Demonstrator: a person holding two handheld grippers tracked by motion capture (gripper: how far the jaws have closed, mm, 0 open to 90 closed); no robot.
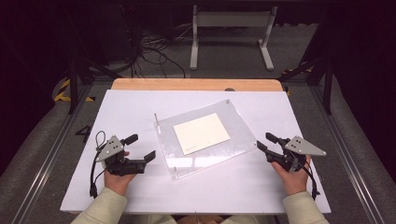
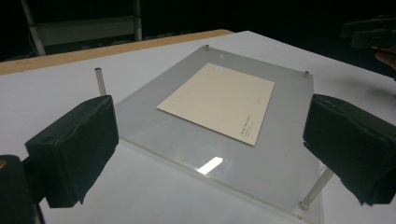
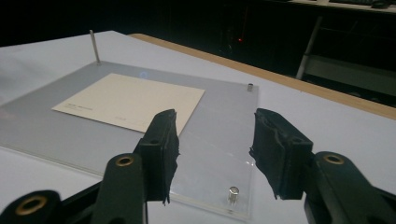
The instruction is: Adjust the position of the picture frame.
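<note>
Acrylic plate [image 1: 205,140] with a cream card [image 1: 201,133] lying on it, set between 2 hand-held grippers on a white table [image 1: 135,107].

Left gripper [image 1: 140,147]: jaws spread apart, holding nothing, pointed inward toward the plate's near-left edge; in the left gripper view the plate lies straight ahead of the open jaws, just beyond their pads [image 2: 74,149].

Right gripper [image 1: 267,141]: jaws likewise parted and empty, with the lower jaw tip just beside the plate's right corner. In the right gripper view the near corner post [image 3: 233,193] of the plate stands between and just beyond the 2 jaws.

The plate sits skewed to the table edge, its long axis running roughly from one gripper to the other, so each gripper faces 1 short end. A thin upright pin [image 1: 155,116] rises at the far-left corner, and short studs mark the other corners. The card lies flat near the plate's middle, well apart from both grippers.

Judgement: the right gripper is the nearer to an edge, and a grasp of the plate would call for closing in along this long axis from either end.
</note>
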